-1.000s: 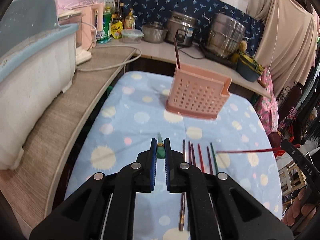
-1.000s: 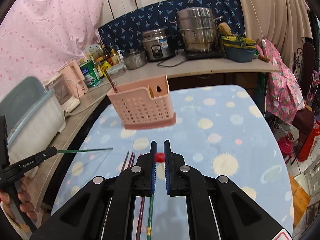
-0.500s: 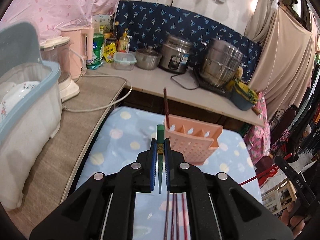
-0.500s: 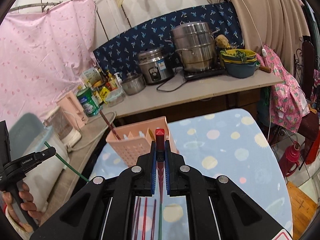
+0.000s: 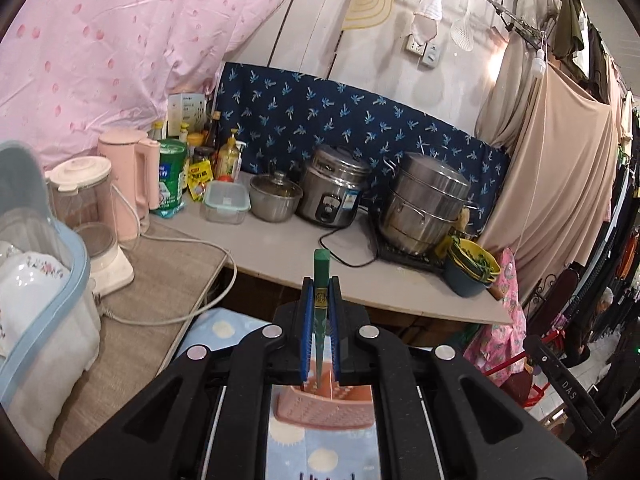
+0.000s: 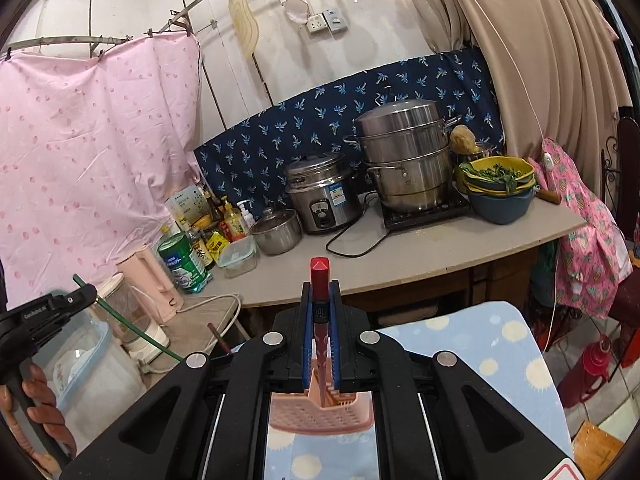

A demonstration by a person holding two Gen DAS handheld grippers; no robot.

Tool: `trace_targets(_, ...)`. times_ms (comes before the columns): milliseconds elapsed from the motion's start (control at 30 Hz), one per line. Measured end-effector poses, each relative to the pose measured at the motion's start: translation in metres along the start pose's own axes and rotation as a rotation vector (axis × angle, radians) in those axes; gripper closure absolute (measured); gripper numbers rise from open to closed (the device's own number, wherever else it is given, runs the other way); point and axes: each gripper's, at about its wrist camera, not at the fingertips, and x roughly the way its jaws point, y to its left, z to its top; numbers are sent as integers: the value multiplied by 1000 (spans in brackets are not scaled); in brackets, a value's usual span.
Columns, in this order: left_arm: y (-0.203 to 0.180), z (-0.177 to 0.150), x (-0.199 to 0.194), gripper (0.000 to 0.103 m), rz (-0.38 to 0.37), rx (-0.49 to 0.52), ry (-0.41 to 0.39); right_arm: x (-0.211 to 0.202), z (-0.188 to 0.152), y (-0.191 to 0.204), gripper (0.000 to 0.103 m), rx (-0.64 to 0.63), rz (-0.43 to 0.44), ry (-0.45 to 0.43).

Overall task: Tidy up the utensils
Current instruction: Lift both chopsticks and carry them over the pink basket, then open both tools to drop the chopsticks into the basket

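My left gripper point(image 5: 320, 292) is shut on a green chopstick point(image 5: 321, 280), held upright with its tip over the pink perforated utensil basket point(image 5: 326, 414) below. My right gripper point(image 6: 320, 294) is shut on a red chopstick point(image 6: 320, 284), also upright, its tip reaching into the same pink basket point(image 6: 322, 416). A dark chopstick point(image 6: 219, 340) stands in the basket's left side. The left gripper with its green chopstick point(image 6: 128, 326) shows at the left of the right wrist view. The chopsticks on the table are mostly hidden under the grippers.
The basket sits on a blue dotted tablecloth point(image 6: 500, 344). Behind is a counter point(image 5: 384, 276) with a rice cooker point(image 5: 334, 192), steamer pot point(image 5: 424, 202), small pot, bottles and a pink kettle point(image 5: 128, 184). A dish bin point(image 5: 36, 300) stands at left.
Both grippers lifted their chopsticks off the table, tilted them upright, and moved above the pink basket, which now lies beneath the fingers.
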Motion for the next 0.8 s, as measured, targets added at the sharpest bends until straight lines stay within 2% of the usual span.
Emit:
trace_targets(200,-3,-10,38,96,34,19,28,39,-5,-3,96,-22,-22,45)
trace_targets(433,7,-35,75,96,48,14,104,68,-26,-6,96,-38,-30,107)
trace_targets(800,13,-63,103,95,76,22,191,92,-50,-10,96,-43,-47,172)
